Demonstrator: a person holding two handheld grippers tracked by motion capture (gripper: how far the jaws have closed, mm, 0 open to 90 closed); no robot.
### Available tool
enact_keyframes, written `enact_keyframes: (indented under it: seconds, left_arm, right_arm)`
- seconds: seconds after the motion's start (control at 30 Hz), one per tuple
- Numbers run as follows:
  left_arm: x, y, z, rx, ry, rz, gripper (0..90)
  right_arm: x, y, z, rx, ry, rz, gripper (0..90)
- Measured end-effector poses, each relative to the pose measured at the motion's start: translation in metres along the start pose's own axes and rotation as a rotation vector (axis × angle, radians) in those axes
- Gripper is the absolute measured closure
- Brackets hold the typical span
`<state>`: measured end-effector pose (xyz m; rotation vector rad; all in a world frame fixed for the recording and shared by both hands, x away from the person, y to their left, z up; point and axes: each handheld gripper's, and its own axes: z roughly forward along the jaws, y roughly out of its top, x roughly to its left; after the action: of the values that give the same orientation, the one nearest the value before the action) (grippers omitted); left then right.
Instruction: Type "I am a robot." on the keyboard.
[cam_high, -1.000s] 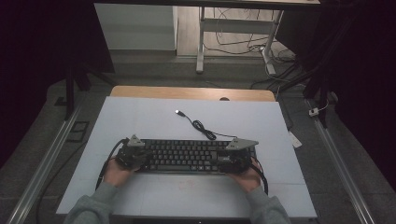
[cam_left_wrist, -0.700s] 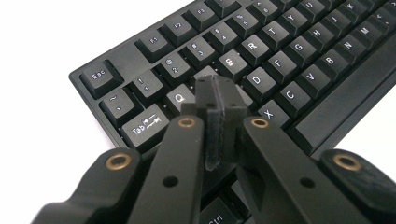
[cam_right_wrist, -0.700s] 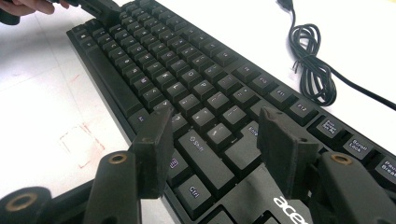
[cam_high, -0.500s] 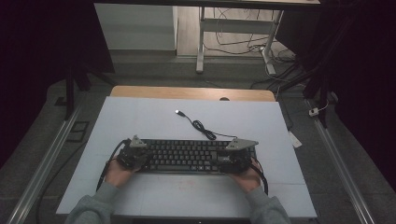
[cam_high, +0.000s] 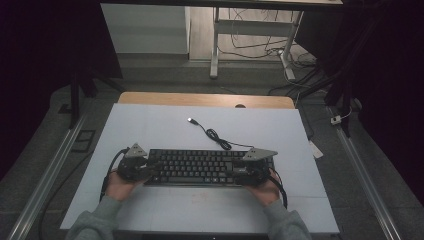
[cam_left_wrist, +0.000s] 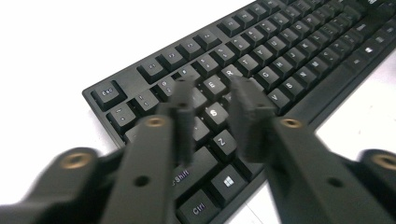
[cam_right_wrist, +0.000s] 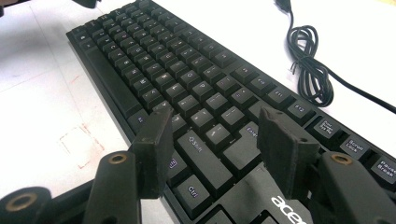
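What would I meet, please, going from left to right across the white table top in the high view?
Left gripper at the keyboard's left end → black keyboard → right gripper at its right end. The keyboard's coiled USB cable lies behind it and overlaps it in this order, so I leave it unplaced.

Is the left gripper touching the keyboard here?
Cannot tell. The left gripper sits open over the keyboard; its own view shows neither contact nor gap.
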<state>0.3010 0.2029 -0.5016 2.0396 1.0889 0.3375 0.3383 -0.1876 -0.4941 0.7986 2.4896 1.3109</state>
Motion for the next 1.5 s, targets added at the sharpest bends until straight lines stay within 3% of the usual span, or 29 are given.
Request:
enact_keyframes:
  seconds: [0.3, 0.47, 1.17, 1.5]
  left_arm:
    - [-0.003, -0.006, -0.010, -0.014, -0.016, -0.019, 43.4]
    - [-0.003, -0.008, -0.012, -0.012, -0.033, -0.029, 37.9]
    - [-0.005, -0.009, -0.007, 0.015, -0.038, -0.022, 36.5]
    - [-0.008, -0.008, -0.004, 0.022, -0.040, -0.012, 36.5]
  right_arm:
    - [0.000, 0.000, -0.001, -0.006, 0.000, -0.003, 46.1]
    - [-0.001, 0.000, -0.002, -0.001, -0.007, -0.004, 46.1]
    - [0.004, 0.006, -0.002, -0.037, 0.018, -0.001, 46.5]
    - [0.011, 0.014, 0.005, -0.049, 0.053, 0.000, 47.3]
